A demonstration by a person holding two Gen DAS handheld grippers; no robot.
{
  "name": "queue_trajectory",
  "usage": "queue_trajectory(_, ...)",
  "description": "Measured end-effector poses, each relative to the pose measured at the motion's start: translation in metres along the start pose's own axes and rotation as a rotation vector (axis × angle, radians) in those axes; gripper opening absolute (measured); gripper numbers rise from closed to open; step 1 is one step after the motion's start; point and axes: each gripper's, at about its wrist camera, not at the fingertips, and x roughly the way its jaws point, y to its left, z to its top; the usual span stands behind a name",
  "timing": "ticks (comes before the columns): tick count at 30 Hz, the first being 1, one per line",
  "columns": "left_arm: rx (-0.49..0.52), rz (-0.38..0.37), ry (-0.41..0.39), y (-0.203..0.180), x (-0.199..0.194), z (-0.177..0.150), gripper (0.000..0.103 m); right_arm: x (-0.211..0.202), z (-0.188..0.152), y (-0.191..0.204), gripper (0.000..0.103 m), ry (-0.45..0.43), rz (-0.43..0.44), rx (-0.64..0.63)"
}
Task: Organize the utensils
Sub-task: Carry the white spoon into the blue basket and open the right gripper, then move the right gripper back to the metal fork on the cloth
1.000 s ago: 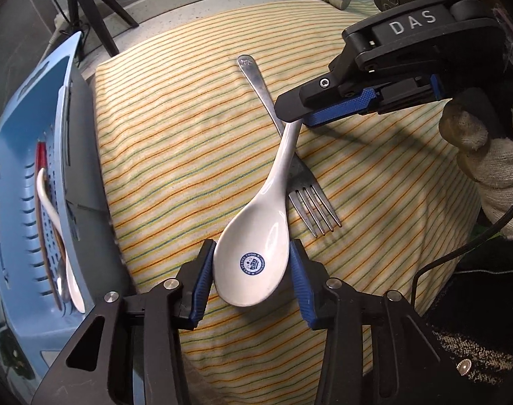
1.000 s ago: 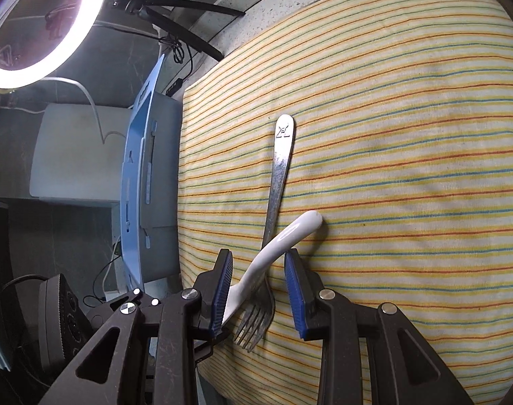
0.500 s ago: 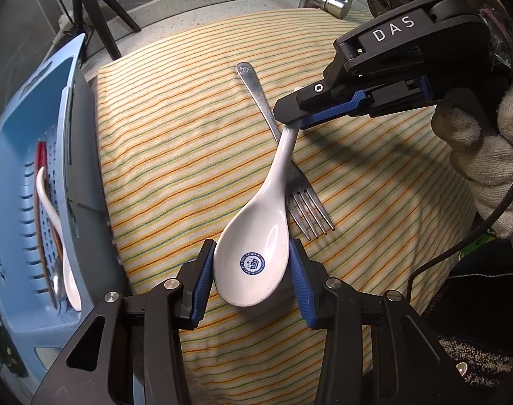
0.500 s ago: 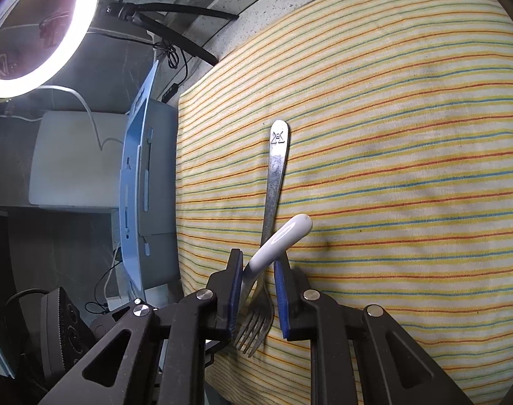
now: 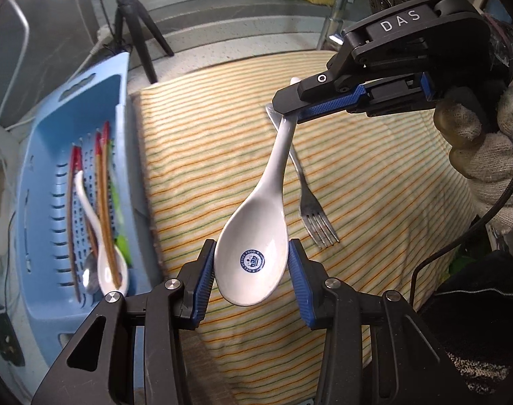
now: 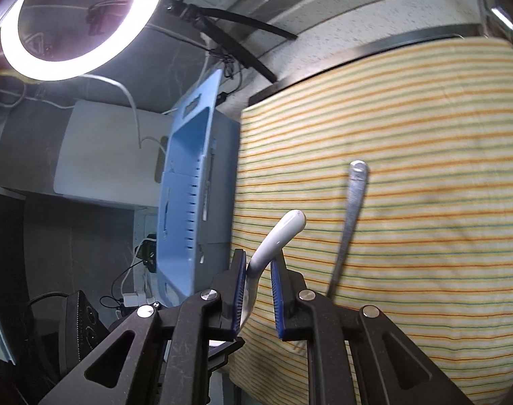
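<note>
White ceramic, with a round blue emblem in its bowl — the soup spoon [image 5: 256, 236] is held at both ends above the striped cloth [image 5: 374, 202]. The left hand-held gripper [image 5: 253, 270] has its blue pads pressed on either side of the spoon's bowl, gripping it. The right hand-held gripper [image 5: 290, 114], carried by a gloved hand [image 5: 486, 148], has its jaws clamped on the spoon's handle near the tip; those jaws have just been closing, with the handle between them, and the right wrist view shows the pads [image 6: 239, 290] tight against the curved white handle [image 6: 280, 236].

Beneath the spoon, a metal fork [image 5: 310, 209] lies flat on the cloth, tines toward the left hand-held gripper, its handle running away under the right one.

Left of the cloth stands a blue slotted basket [image 5: 54, 135] — inside it lie another white spoon [image 5: 101, 236], a metal spoon partly hidden under that one, and several chopsticks [image 5: 103, 185] with red ends. The basket touches or nearly touches the cloth's edge; which, I cannot tell.
</note>
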Motion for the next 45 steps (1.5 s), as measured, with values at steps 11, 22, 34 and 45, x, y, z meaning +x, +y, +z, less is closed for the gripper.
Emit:
queue_trajectory(11, -0.109, 0.053, -0.056, 0.049, -0.028, -0.016, 0.040, 0.036, 0.019, 0.065, 0.012, 0.036, 0.023, -0.117)
queue_trajectory(22, -0.229, 0.041, -0.061, 0.086, -0.022, -0.025, 0.039, 0.076, 0.037, 0.103, 0.012, 0.072, -0.007, -0.185)
queue_trajectory(34, -0.298, 0.044, -0.056, 0.099, -0.013, -0.020, 0.039, 0.104, 0.053, 0.120, 0.015, 0.093, -0.061, -0.240)
queue_trajectory(45, -0.325, 0.048, -0.069, 0.102, -0.017, -0.021, 0.039, 0.096, 0.055, 0.111, 0.026, 0.075, -0.080, -0.230)
